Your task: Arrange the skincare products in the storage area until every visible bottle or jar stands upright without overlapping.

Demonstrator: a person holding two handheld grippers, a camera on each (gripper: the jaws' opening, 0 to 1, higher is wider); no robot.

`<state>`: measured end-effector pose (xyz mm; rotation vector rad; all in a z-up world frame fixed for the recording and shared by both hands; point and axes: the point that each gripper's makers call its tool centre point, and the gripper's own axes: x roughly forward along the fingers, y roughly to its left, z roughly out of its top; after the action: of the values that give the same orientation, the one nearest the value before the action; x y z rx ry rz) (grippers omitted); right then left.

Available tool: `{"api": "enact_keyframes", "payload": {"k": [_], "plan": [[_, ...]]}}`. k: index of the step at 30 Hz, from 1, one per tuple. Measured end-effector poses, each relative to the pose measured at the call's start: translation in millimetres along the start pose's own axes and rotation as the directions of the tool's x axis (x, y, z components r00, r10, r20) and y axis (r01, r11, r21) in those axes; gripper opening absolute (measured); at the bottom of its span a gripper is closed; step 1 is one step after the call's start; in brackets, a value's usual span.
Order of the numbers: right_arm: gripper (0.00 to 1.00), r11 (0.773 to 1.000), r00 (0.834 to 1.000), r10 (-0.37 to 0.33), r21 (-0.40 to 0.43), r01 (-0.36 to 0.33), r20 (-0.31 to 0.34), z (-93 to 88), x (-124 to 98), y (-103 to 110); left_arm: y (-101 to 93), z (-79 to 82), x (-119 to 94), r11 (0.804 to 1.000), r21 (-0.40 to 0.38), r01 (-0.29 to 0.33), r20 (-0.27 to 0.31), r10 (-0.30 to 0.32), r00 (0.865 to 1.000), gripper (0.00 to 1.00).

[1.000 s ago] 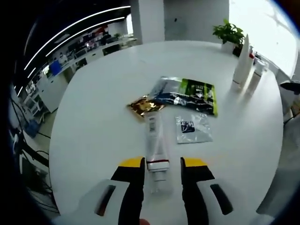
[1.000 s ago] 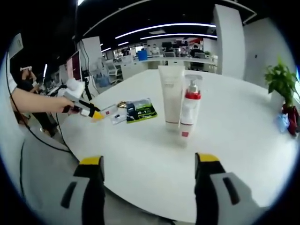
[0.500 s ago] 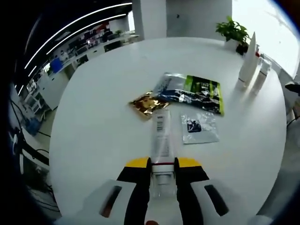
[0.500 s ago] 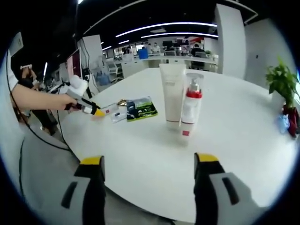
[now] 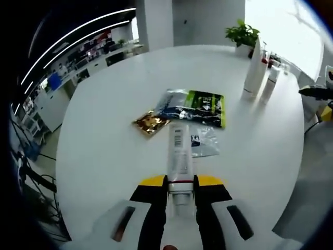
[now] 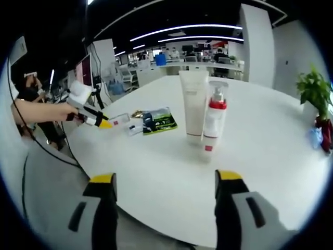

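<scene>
Here we hold the left gripper (image 5: 181, 183) low, clamping the white tube (image 5: 180, 154), which points forward; right gripper (image 6: 165, 179) wide.

Desk (image 5: 104, 120): smooth white top, slight sheen, I see window glare on far side. White tube (image 5: 180, 153) in my left tongs (image 5: 181, 188): soft-looking plastic, satin, printed label. Gold sachet (image 5: 150, 123): crinkled foil, shiny. Green-black pouch (image 5: 196, 107): glossy film. Clear packet (image 5: 204, 146): thin transparent plastic, wrinkled. Tall tube (image 6: 193, 107): matt cream plastic. Pump bottle (image 6: 214, 121): glossy plastic, clear cap. Right tongs (image 6: 165, 183): matt black, yellow tips.
</scene>
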<state>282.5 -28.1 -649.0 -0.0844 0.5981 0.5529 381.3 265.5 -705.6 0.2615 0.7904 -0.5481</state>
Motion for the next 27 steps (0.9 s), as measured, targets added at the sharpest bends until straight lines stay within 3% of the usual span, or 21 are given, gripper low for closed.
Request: {"api": "enact_keyframes", "payload": {"k": [9, 17, 22, 27], "plan": [[0.75, 1.000, 1.000, 0.016, 0.004, -0.016, 0.012, 2.1, -2, 2, -38.4, 16.2, -15, 0.989, 0.111, 0.100, 0.019, -0.102, 0.995, 0.17], [0.72, 0.998, 0.999, 0.048, -0.034, -0.047, 0.003, 1.0, -2, 10, -85.4, 33.1, -34, 0.955, 0.186, 0.230, 0.035, -0.240, 0.970, 0.17], [0.72, 0.996, 0.997, 0.076, -0.043, -0.076, 0.002, 2.1, -3, 16, -101.2, 32.3, -39, 0.937, 0.232, 0.263, 0.013, -0.273, 0.962, 0.17], [0.69, 0.994, 0.995, 0.096, -0.053, -0.096, 0.008, 3.8, -5, 23, -116.4, 26.3, -43, 0.906, 0.276, 0.322, -0.028, -0.327, 0.945, 0.17]]}}
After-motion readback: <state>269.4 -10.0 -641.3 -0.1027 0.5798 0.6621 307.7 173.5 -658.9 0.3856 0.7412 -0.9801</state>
